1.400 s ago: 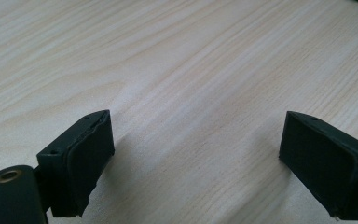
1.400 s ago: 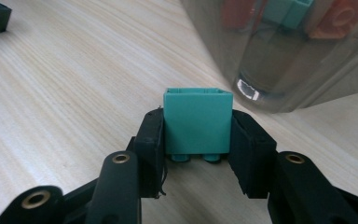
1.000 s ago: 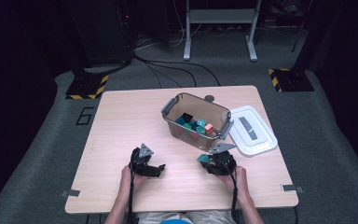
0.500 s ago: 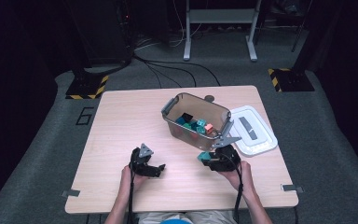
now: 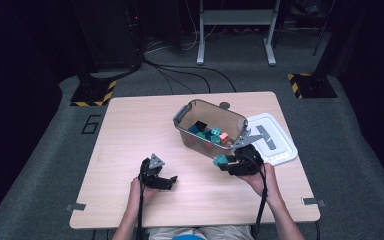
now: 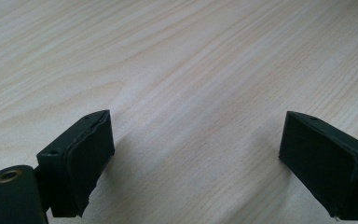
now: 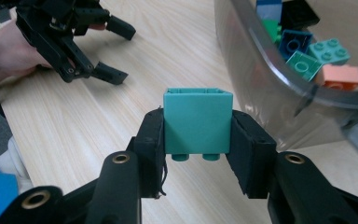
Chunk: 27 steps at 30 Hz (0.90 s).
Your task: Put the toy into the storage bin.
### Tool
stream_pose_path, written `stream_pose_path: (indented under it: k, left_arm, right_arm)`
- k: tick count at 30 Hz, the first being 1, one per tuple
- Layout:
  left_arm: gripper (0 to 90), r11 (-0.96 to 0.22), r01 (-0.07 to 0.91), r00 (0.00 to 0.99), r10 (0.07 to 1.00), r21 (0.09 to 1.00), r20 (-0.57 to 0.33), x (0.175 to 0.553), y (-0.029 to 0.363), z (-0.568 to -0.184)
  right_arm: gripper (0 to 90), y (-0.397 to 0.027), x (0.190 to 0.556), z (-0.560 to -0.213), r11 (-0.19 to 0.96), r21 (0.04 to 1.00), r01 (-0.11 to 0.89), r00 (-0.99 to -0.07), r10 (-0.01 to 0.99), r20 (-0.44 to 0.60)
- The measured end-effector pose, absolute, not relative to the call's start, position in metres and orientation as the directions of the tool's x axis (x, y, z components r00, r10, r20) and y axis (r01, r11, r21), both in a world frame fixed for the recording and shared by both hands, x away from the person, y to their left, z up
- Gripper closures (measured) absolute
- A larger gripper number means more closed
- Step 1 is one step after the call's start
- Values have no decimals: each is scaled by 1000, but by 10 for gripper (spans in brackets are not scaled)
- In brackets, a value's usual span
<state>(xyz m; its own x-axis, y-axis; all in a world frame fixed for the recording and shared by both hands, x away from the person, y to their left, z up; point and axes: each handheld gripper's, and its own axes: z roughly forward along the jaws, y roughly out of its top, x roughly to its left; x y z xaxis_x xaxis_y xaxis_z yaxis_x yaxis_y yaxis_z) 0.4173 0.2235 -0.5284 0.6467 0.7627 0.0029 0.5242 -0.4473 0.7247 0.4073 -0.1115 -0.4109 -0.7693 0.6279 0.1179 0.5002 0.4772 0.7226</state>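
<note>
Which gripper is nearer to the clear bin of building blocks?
Right. The right gripper, shut on a teal block, sits just in front of the clear bin, near its right end. The left gripper rests open on the table, farther off to the bin's front left.

floor: grey carpet (image 5: pixel 360 130), pretty dim all round the edges
table: light wood-grain top (image 5: pixel 140 125), a "6" marked on the carpet (image 5: pixel 91 123) just left of it
stands: two bases with yellow-black hazard stripes (image 5: pixel 94 93) (image 5: pixel 310 85), left and right behind the table
back: grey metal frame (image 5: pixel 235 20), black cables (image 5: pixel 180 75) snaking over the floor
</note>
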Motion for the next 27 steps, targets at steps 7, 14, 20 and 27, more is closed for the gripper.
stream_pose_path:
  k: [7,14,20,27]
  left_arm:
    - [97,-453,524,649,760,721,7,417,224,-528]
    - [97,-450,524,647,763,723,6,417,224,-528]
    - [97,-447,526,646,764,724,3,417,223,-528]
    - [97,-449,524,646,763,724,6,417,224,-528]
  right_arm:
    - [585,-116,416,-389,459,740,492,-768,630,120]
    - [585,-121,438,-372,433,758,488,-744,660,102]
    - [584,-119,459,-369,439,749,496,-713,699,62]
    - [583,-114,486,-373,463,718,519,-689,724,31]
